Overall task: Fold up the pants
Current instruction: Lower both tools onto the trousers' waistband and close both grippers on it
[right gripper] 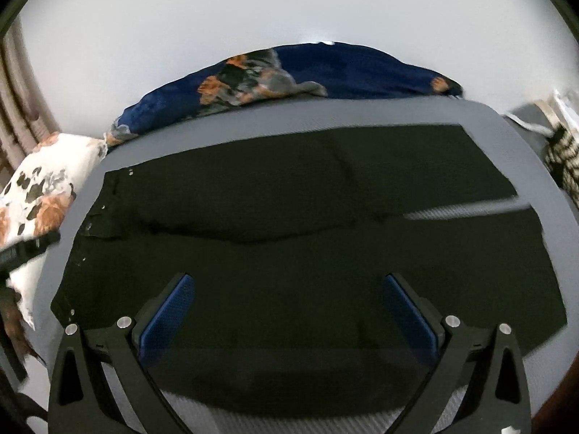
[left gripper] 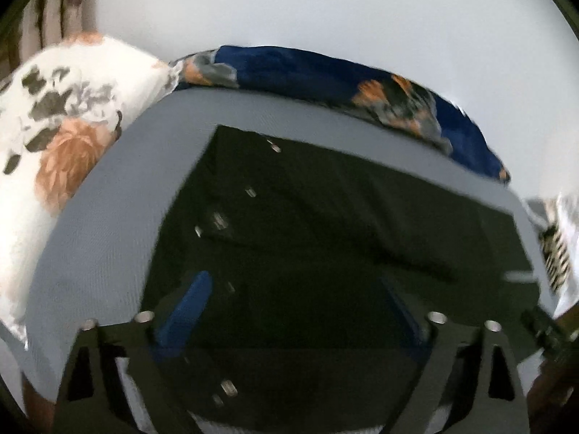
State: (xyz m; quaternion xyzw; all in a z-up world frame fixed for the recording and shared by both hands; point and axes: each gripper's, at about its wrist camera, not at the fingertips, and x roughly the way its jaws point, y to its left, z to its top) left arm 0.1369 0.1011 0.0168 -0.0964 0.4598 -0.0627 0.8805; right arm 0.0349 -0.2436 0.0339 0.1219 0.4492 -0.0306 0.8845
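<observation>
Black pants (right gripper: 289, 246) lie spread flat on a grey bed sheet (right gripper: 514, 144), waistband with metal buttons to the left, both legs running right with a narrow gap near the hems. The pants also fill the left wrist view (left gripper: 325, 253), waistband side at the left. My left gripper (left gripper: 293, 300) is open above the waist area, blue pads wide apart, nothing between them. My right gripper (right gripper: 289, 303) is open above the near leg, blue pads wide apart and empty.
A dark blue floral blanket (right gripper: 325, 68) lies along the bed's far edge by the white wall. A white floral pillow (left gripper: 65, 115) sits at the left. A striped cloth (right gripper: 564, 152) is at the right edge. The other gripper shows at the left edge (right gripper: 21, 249).
</observation>
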